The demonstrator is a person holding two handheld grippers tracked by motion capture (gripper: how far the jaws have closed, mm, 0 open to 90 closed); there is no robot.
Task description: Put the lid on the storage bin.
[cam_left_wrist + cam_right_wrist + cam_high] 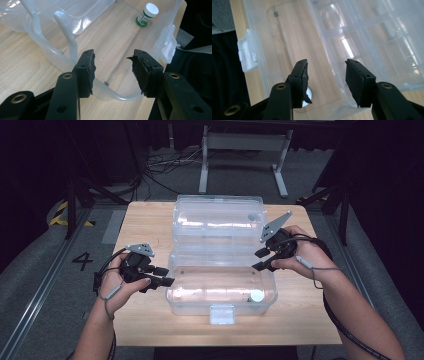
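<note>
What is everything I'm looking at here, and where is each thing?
table: one, light wood, centre of the high view.
box: one, clear plastic, open on the table, lid laid back on the far side.
latch: one, whitish, on the box's near wall.
bottle: one, small, green label with white cap, inside the box at its near right corner.
frame: one, grey metal, on the floor beyond the table.
floor mark: one, black "4", left of the table.
left gripper: one, black, jaws open and empty, at the box's left end.
right gripper: one, black, jaws open and empty, at the box's right side.
</note>
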